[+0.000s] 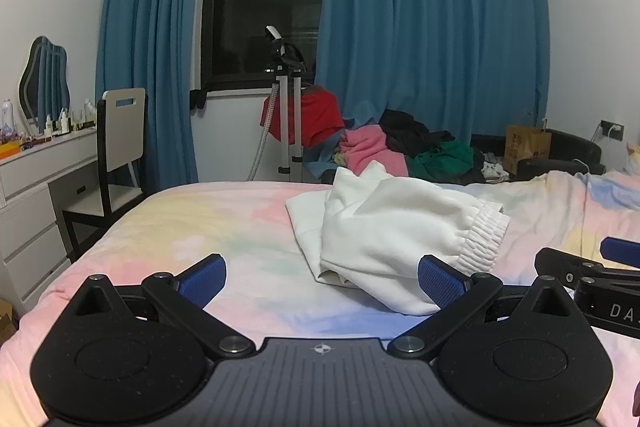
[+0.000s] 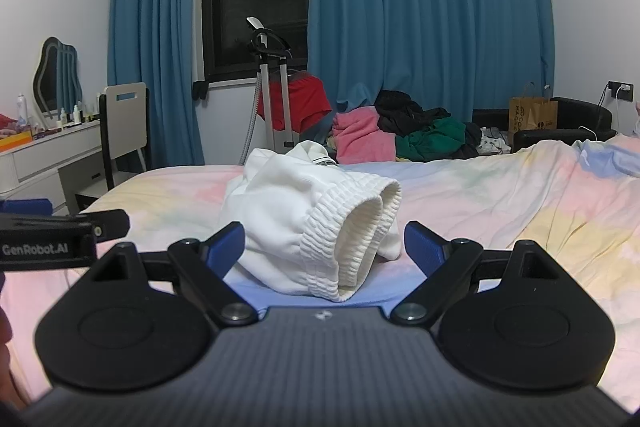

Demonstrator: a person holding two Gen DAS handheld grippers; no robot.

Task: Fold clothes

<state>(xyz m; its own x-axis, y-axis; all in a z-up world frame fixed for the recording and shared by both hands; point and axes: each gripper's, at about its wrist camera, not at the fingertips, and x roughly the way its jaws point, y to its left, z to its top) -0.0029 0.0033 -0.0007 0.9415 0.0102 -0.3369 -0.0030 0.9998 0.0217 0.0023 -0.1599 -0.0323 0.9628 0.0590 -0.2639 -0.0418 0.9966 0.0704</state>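
Observation:
A white garment [image 1: 392, 227] with a ribbed elastic band lies bunched on the pastel bedspread [image 1: 224, 227]. My left gripper [image 1: 322, 279] is open just in front of it, its right pad against the cloth's near edge. In the right wrist view the same white garment [image 2: 312, 223] shows its elastic opening toward me. My right gripper [image 2: 324, 247] is open, and the near end of the cloth sits between its blue pads [image 2: 420, 245]. The right gripper [image 1: 592, 287] also shows at the left view's right edge, and the left gripper [image 2: 52, 235] at the right view's left edge.
A heap of pink, black and green clothes [image 1: 404, 147] lies beyond the bed. A garment steamer stand [image 1: 288, 99] with a red garment stands by the window. A white desk [image 1: 36, 163] and chair [image 1: 116, 155] are at left. A paper bag [image 1: 524, 147] sits on a black seat at right.

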